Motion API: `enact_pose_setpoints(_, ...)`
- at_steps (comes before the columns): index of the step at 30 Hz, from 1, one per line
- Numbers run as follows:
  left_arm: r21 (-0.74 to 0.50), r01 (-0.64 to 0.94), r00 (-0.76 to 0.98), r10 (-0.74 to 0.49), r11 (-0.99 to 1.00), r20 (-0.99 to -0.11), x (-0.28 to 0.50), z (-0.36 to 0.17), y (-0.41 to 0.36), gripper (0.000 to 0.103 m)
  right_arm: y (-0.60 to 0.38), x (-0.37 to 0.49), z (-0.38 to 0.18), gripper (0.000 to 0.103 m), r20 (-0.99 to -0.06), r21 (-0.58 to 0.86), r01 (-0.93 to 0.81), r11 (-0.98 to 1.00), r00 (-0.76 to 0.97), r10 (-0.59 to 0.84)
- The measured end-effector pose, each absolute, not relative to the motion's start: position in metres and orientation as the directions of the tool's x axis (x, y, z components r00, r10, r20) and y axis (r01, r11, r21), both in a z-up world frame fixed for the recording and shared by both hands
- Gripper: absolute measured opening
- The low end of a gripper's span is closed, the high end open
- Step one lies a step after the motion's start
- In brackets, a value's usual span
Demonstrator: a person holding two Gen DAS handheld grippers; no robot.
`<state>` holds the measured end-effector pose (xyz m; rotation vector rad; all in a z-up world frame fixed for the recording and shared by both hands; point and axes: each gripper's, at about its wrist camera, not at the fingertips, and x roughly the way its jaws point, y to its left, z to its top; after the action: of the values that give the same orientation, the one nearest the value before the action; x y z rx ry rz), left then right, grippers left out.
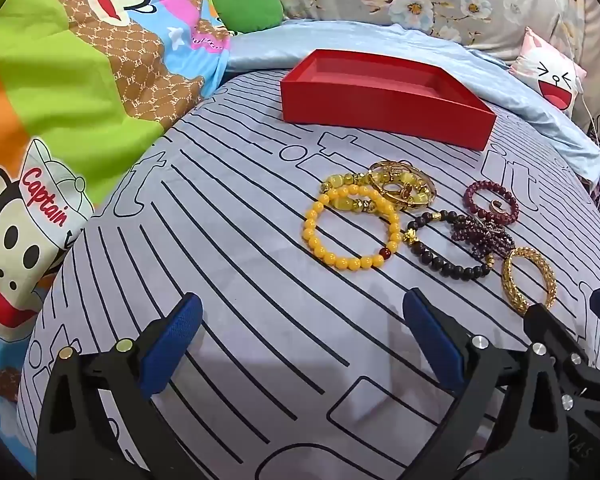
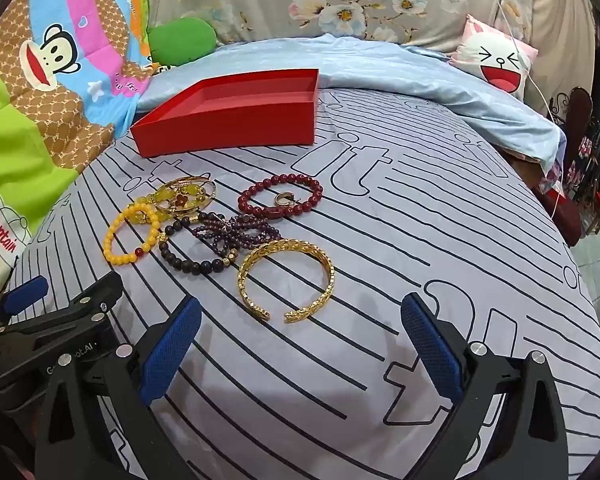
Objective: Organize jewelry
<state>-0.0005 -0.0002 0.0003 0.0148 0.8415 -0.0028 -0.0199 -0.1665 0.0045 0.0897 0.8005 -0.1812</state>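
Note:
An open red box (image 1: 384,98) (image 2: 236,114) lies empty at the back of the striped grey bedsheet. In front of it lies a cluster of bracelets: a yellow bead bracelet (image 1: 320,236) (image 2: 114,240), gold bangles with yellow stones (image 1: 400,184) (image 2: 184,196), a dark bead bracelet (image 1: 448,266) (image 2: 192,264), purple bead strands (image 1: 480,236) (image 2: 240,230), a dark red bead bracelet (image 1: 490,200) (image 2: 280,198) with a small ring inside, and a gold cuff (image 1: 528,280) (image 2: 288,280). My left gripper (image 1: 300,344) is open, short of the yellow bracelet. My right gripper (image 2: 300,344) is open, just short of the gold cuff.
A colourful monkey-print quilt (image 1: 60,100) lies at the left. A light blue sheet (image 2: 400,72) and a floral pillow (image 2: 340,4) lie behind the box. A laughing-face cushion (image 2: 496,60) sits at the back right. The bed's edge (image 2: 580,264) drops off at the right.

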Motion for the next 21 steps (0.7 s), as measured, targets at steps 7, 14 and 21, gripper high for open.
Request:
enact_pose_setpoints(7, 0.014, 0.009, 0.661, 0.004, 1.0, -0.75, -0.0013, 0.001, -0.0008, 0.096, -0.1666, -0.0189, 0.0032, 0.097, -0.724, 0.012, 0.195, 0.981, 0.678, -0.127)
enact_pose_setpoints(14, 0.016, 0.008, 0.66, 0.007, 1.0, -0.751, 0.0014, 0.0022, 0.0023, 0.096, -0.1643, -0.0184, 0.0045, 0.097, -0.728, 0.011, 0.196, 0.981, 0.674, -0.127)
enact_pose_setpoints(21, 0.019, 0.008, 0.658, 0.009, 1.0, -0.753, -0.002, 0.0025, 0.0015, 0.096, -0.1672, -0.0181, 0.0029, 0.097, -0.729, 0.009, 0.196, 0.98, 0.672, -0.128)
